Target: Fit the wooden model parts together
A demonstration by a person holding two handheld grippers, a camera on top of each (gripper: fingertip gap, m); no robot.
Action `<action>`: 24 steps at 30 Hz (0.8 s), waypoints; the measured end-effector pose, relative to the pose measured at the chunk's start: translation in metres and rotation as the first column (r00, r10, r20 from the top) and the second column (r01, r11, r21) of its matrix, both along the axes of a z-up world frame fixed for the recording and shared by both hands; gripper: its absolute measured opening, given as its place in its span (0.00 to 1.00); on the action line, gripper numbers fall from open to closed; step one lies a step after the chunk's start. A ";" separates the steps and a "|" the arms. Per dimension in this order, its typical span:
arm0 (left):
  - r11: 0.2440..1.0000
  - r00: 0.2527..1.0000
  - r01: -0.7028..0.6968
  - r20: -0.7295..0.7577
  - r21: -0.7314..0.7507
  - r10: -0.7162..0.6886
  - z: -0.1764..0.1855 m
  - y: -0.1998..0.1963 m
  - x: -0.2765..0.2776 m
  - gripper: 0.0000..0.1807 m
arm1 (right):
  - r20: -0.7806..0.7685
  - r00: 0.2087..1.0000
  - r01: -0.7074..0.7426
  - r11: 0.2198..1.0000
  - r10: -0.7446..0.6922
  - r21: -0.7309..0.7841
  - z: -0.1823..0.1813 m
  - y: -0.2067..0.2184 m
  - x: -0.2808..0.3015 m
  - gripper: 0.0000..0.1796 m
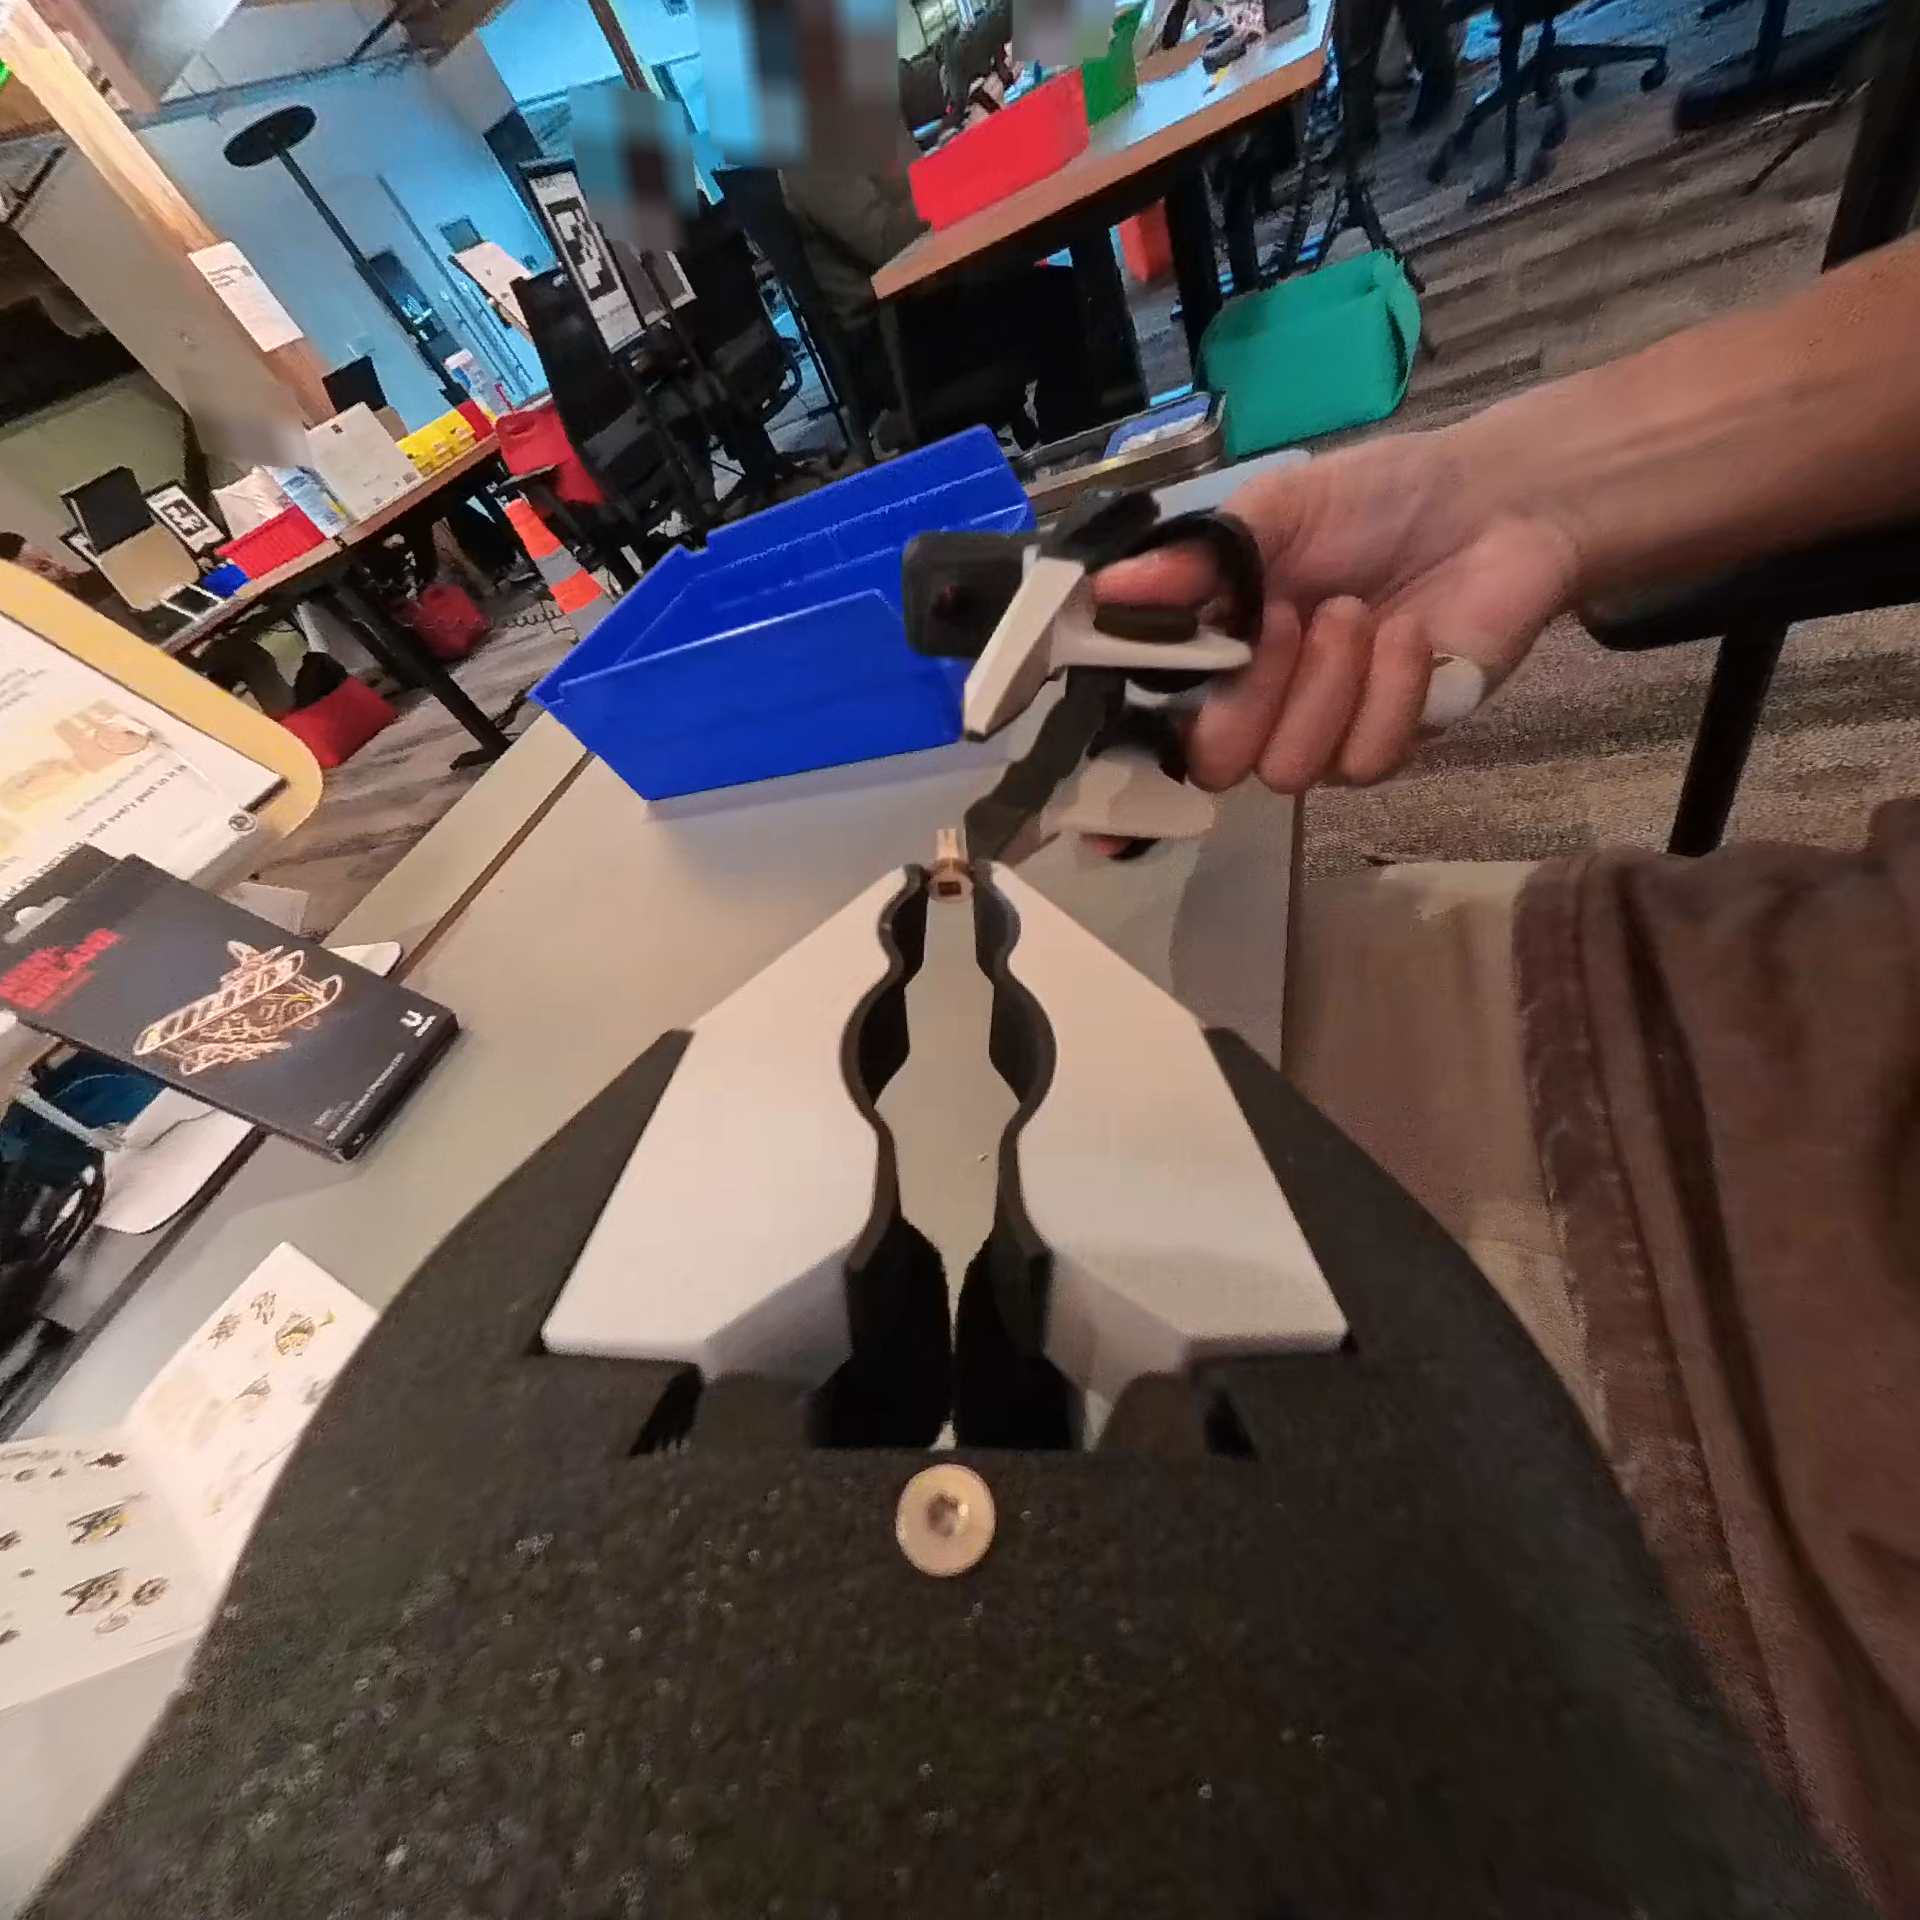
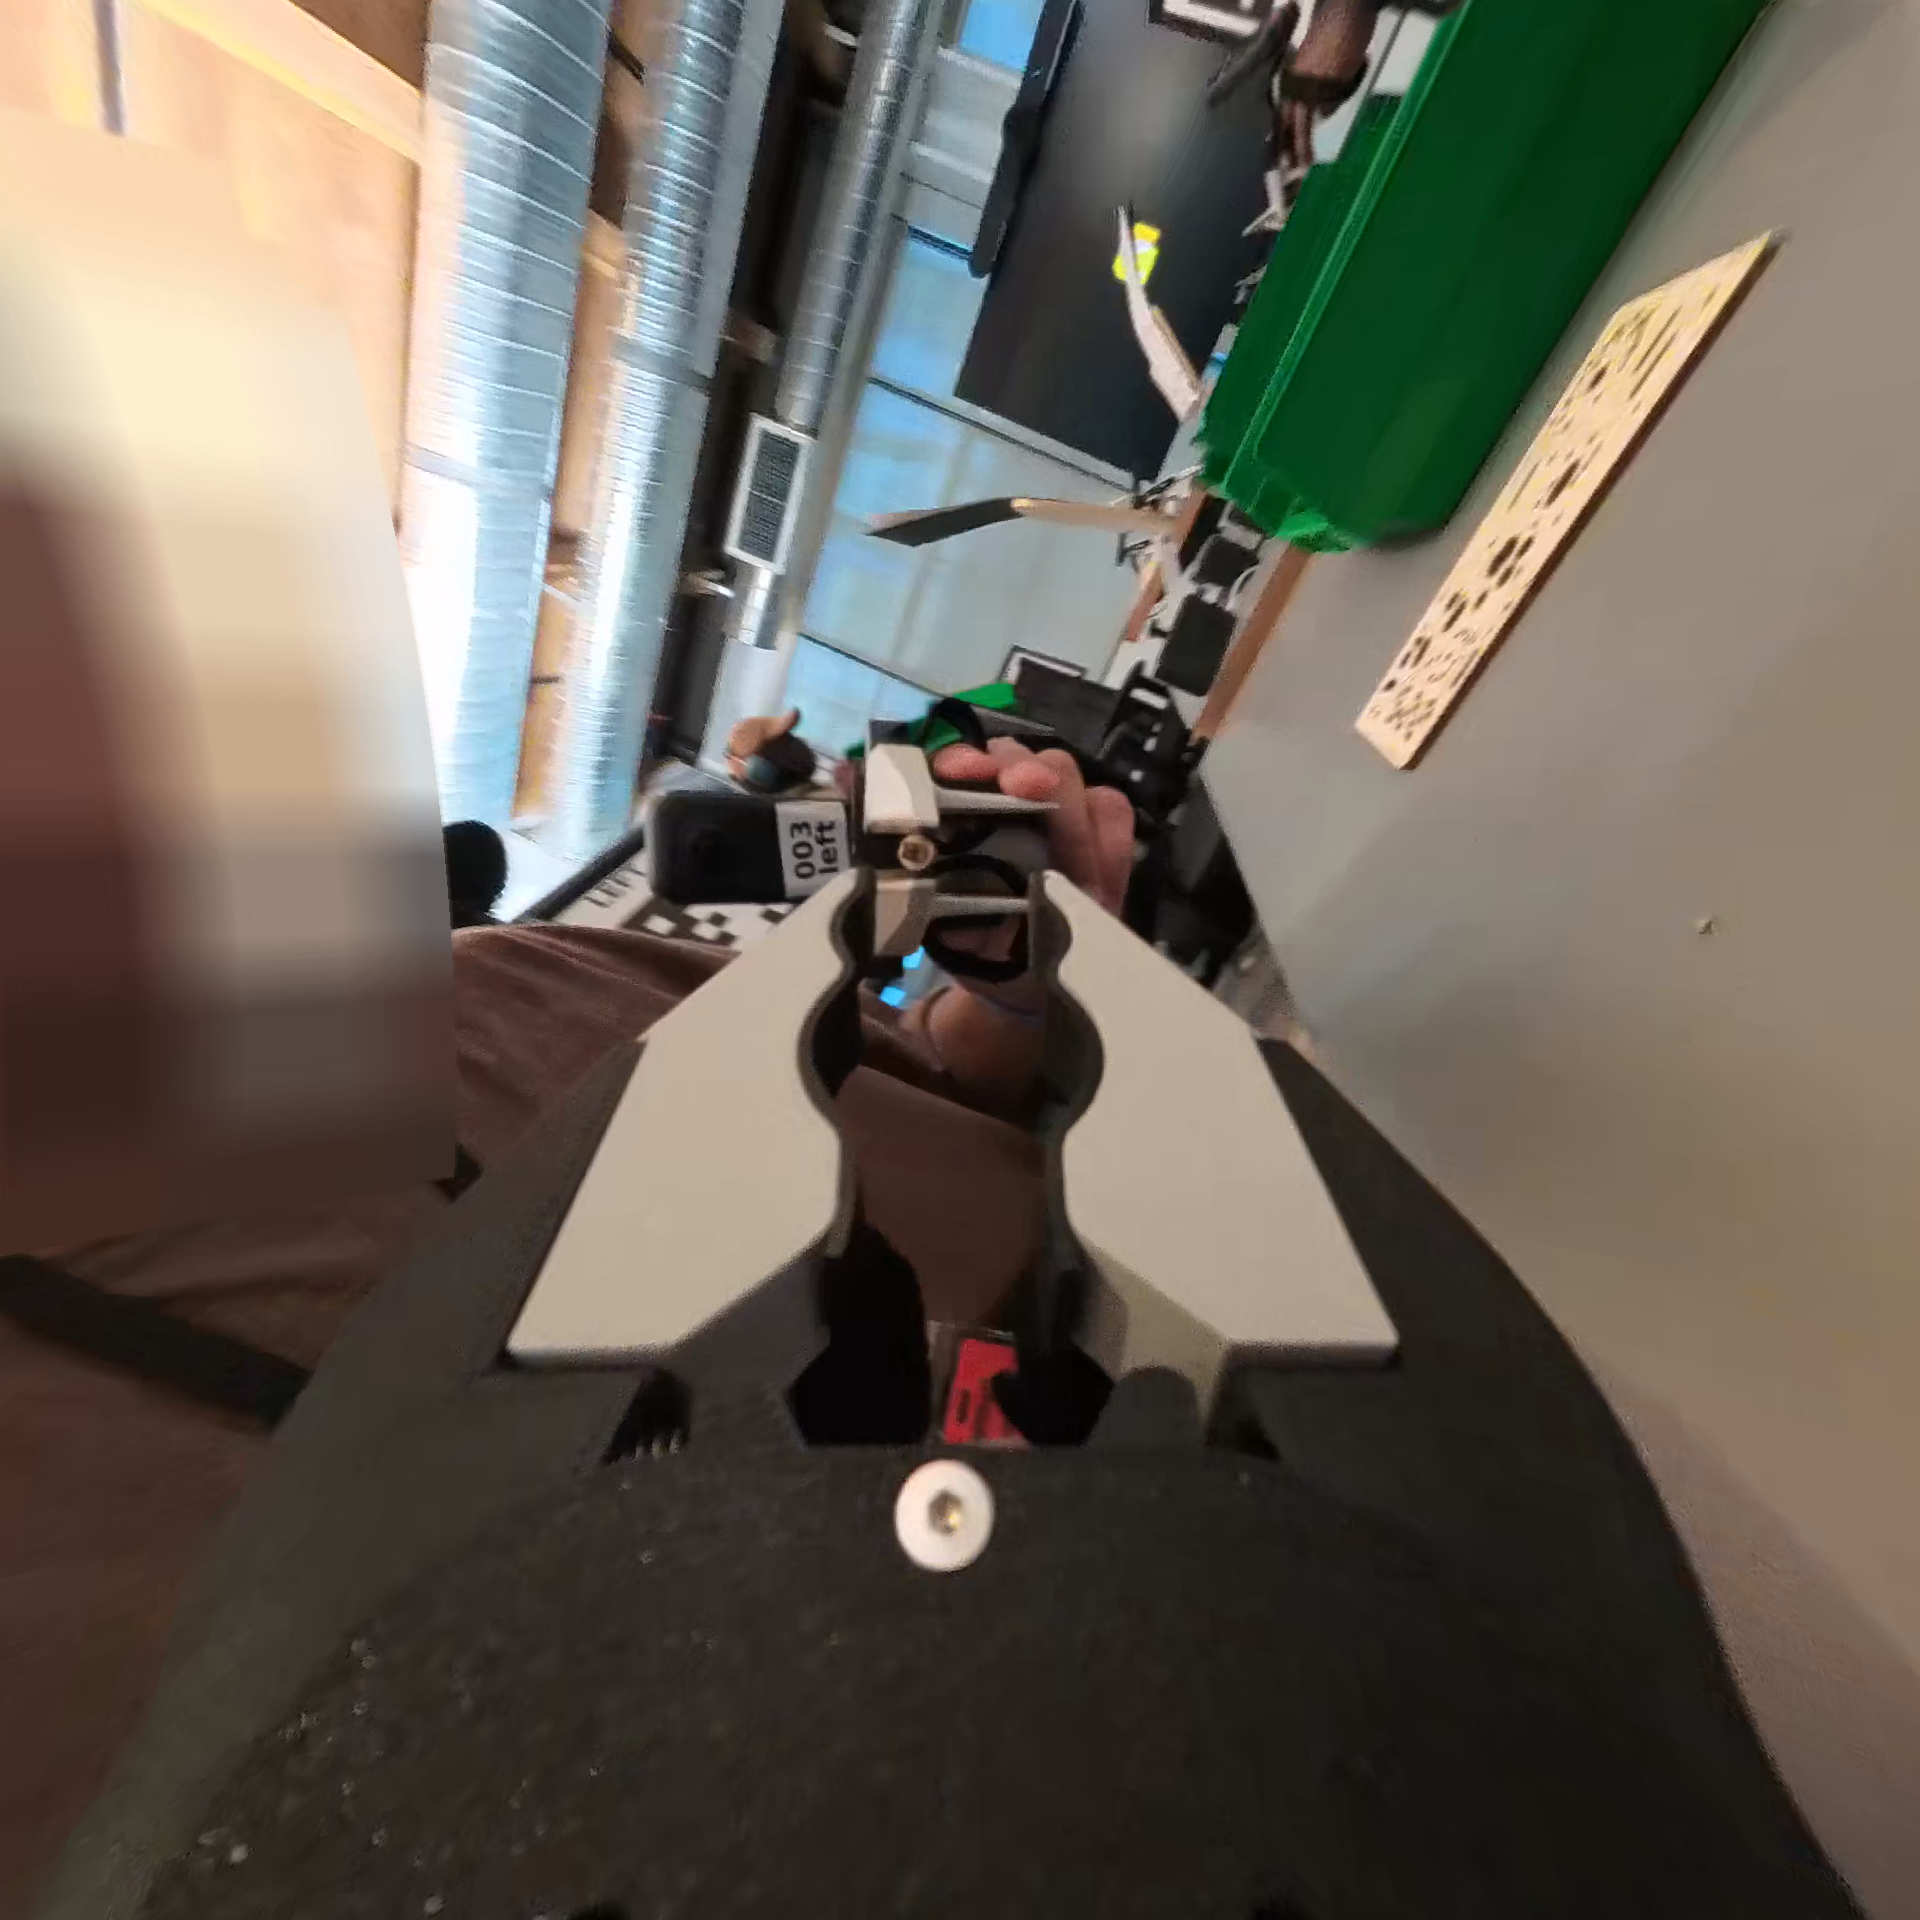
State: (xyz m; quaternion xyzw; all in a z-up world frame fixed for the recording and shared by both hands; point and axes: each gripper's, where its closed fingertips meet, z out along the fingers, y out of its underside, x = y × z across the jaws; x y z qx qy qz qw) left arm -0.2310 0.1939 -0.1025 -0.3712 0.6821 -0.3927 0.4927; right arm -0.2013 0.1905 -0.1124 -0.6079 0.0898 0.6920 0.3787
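Both handheld grippers share one build: a grainy black body with a silver countersunk screw (image 1: 944, 1523) set in the middle, and pale grey wedge-shaped fingers (image 1: 769, 1132) lined inside with wavy black pads. Seen from the right wrist view, the left gripper (image 2: 900, 854) carries a small black camera with a white sticker. The person wears brown fabric (image 1: 1725, 1195), and a bare forearm (image 1: 1704, 436) shows.

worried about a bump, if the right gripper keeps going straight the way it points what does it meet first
Probably the small wooden part held in the left gripper, which sits right at the open jaws of the right gripper; depth is unclear.
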 end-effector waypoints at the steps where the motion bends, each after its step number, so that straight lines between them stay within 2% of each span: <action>1: 1.000 1.000 0.005 0.002 -0.013 -0.005 0.000 0.000 0.000 0.04 | 0.037 0.999 0.011 1.000 -0.012 0.021 0.001 0.000 0.001 0.15; 6: 0.997 1.000 0.017 0.010 -0.071 -0.016 0.001 0.002 0.000 0.04 | 0.291 0.953 0.040 0.985 -0.088 0.169 0.004 0.000 -0.011 0.11; 11: 0.986 0.999 0.039 0.011 -0.160 -0.038 0.003 0.002 0.000 0.04 | 0.549 0.804 0.035 0.939 -0.230 0.342 0.003 0.001 -0.020 0.09; 15: 0.963 0.998 0.063 0.004 -0.262 -0.064 0.005 0.002 -0.001 0.04 | 0.568 0.742 0.086 0.891 -0.356 0.445 0.015 0.003 -0.012 0.09; 19: 0.916 0.995 0.078 -0.020 -0.394 -0.093 0.006 0.001 -0.001 0.04 | 0.617 0.633 0.086 0.835 -0.467 0.543 0.021 0.003 -0.009 0.09; 21: 0.889 0.994 0.080 -0.025 -0.451 -0.102 0.006 0.001 -0.001 0.04 | 0.654 0.589 0.060 0.833 -0.475 0.550 0.015 0.004 -0.013 0.09; 24: 0.902 0.997 -0.005 -0.077 -0.431 -0.031 0.000 0.016 -0.001 0.04 | 0.732 0.513 0.032 0.862 -0.448 0.506 -0.004 0.010 -0.012 0.11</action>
